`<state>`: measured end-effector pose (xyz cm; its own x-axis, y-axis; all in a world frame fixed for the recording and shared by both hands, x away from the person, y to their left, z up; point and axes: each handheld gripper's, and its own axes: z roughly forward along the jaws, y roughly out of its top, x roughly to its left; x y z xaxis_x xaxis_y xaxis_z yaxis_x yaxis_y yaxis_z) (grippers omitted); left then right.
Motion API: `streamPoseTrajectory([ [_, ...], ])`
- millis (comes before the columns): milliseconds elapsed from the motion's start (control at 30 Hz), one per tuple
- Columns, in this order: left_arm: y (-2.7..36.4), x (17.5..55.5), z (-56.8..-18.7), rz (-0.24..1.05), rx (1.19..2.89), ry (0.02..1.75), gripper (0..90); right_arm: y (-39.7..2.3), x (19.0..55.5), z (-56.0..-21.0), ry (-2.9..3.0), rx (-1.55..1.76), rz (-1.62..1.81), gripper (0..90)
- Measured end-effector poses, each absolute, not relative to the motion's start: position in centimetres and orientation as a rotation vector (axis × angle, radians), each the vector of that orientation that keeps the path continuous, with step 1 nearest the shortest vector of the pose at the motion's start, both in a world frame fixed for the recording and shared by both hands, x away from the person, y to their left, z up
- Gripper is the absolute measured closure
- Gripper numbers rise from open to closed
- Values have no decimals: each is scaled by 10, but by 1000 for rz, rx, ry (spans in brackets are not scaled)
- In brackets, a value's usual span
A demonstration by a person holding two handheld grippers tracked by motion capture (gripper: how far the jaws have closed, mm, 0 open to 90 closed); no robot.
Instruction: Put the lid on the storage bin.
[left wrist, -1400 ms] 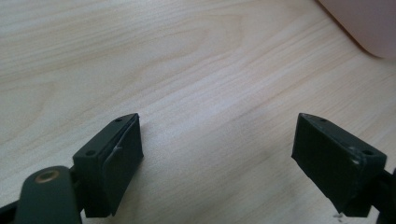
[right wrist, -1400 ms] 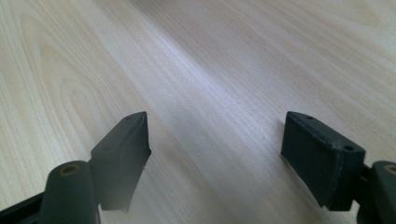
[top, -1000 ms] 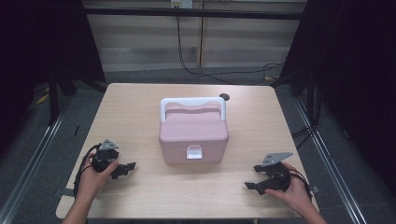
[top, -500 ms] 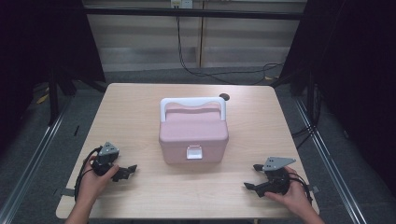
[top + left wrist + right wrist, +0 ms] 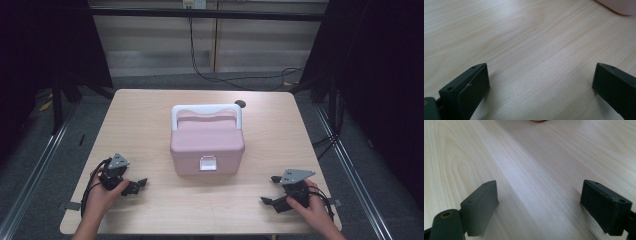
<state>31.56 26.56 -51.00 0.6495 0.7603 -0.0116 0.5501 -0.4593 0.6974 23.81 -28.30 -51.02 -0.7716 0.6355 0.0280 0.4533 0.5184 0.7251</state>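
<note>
Pink box (image 5: pixel 207 145) sits latched at twelve o'clock; my left gripper (image 5: pixel 136 186) and right gripper (image 5: pixel 270 191), just opened wide, hold nothing. Next: reach its latch (image 5: pixel 207 163).

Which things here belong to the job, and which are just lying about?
In the job:
- pink box with white handle, shut, mid-table
- left claw, open, empty
- right claw, open, empty

Lying about:
- dark round spot on the table, behind the box
- cables on the floor beyond
</note>
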Motion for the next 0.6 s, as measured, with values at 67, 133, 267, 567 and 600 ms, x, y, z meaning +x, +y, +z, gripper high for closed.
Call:
streamPoseTrajectory([
  [67,266,316,-510,397,2183,1015,0,-283,238,-510,2520,922,1097,137],
  [133,266,316,-510,399,2184,1015,0,-283,238,-510,2520,928,1094,134],
  [267,266,316,-510,400,2184,1014,0,-283,238,-510,2519,927,1093,133],
  [567,266,316,-510,399,2184,1014,0,-283,238,-510,2519,927,1093,133],
  [600,266,316,-510,400,2184,1014,0,-283,238,-510,2519,927,1093,133],
])
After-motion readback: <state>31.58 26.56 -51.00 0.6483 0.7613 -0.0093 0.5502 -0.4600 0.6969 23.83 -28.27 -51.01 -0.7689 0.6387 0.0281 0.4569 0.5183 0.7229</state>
